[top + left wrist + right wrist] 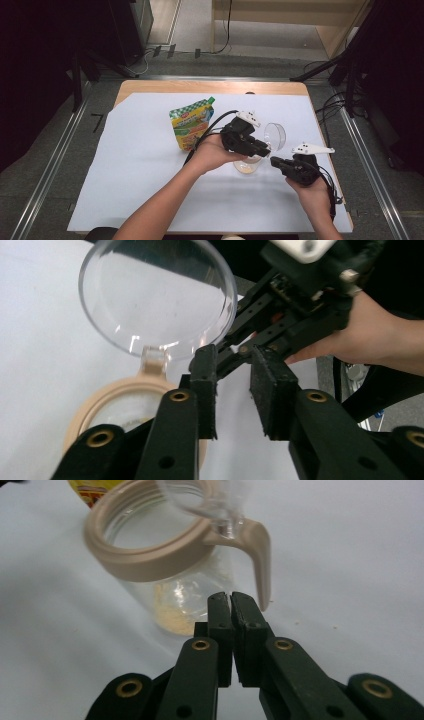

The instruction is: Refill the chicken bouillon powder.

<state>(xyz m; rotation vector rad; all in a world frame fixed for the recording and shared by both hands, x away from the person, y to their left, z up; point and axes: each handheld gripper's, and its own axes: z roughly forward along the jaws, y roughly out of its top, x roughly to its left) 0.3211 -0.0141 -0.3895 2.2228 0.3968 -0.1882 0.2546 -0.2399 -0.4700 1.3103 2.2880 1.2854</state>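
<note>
Jar (246,166): clear glass with a beige collar (140,550), upright on the white sheet (140,165) that covers the desk (150,86); a thin layer of pale crumbs lies at its bottom.
Lid (274,137): clear round dome, hinged to the jar collar and swung open, standing up on the far-right side of the jar.
Handle (260,555): beige, curves down from the jar collar on the hinge side.
Pouch (192,125): yellow-green spouted pack with a green cap, lying on the sheet to the far left of the jar, apart from it.
Left gripper (235,390): above the jar, just beside the open lid; jaws released, a clear gap between the pads, nothing in it.
Right gripper (231,630): to the right of the jar, close to the handle tip; jaws clenched together, pads touching, nothing between them.
</note>
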